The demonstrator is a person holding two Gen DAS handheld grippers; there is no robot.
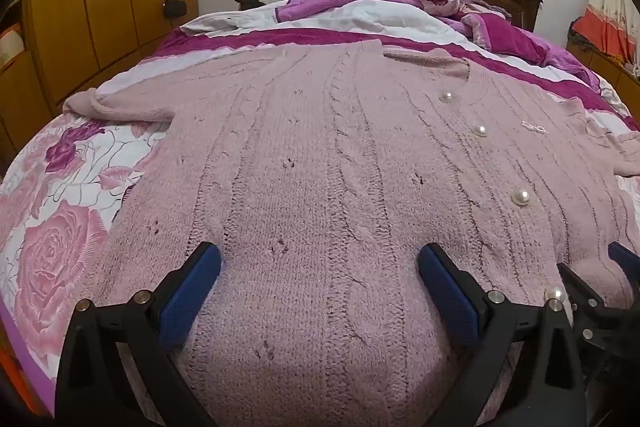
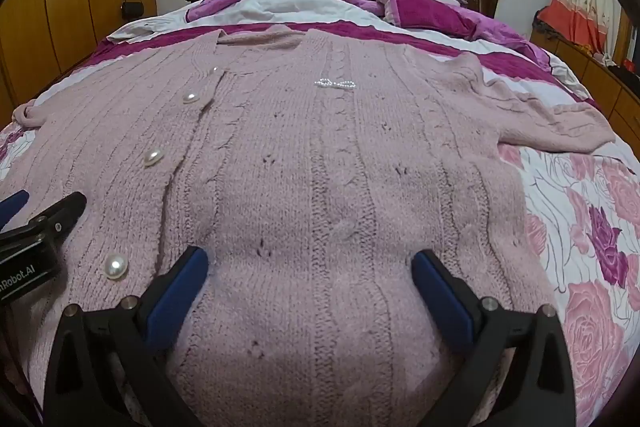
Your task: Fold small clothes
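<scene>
Cardigan (image 1: 320, 167) lies flat on the bed (image 1: 60, 227), its hem under both wide-open grippers, left (image 1: 319, 281) and right (image 2: 310, 281). Soft, thick, stretchy knit, probably light and grippy; pinch hem or side seams beside the fingers, avoiding the pearl buttons (image 2: 116, 267).

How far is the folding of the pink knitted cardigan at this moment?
Done: the pink cable-knit cardigan with pearl buttons lies flat and buttoned on the floral bedsheet. In hand: nothing; the left gripper and right gripper are open above its hem. Left: all folds; both sleeves are spread out.
</scene>
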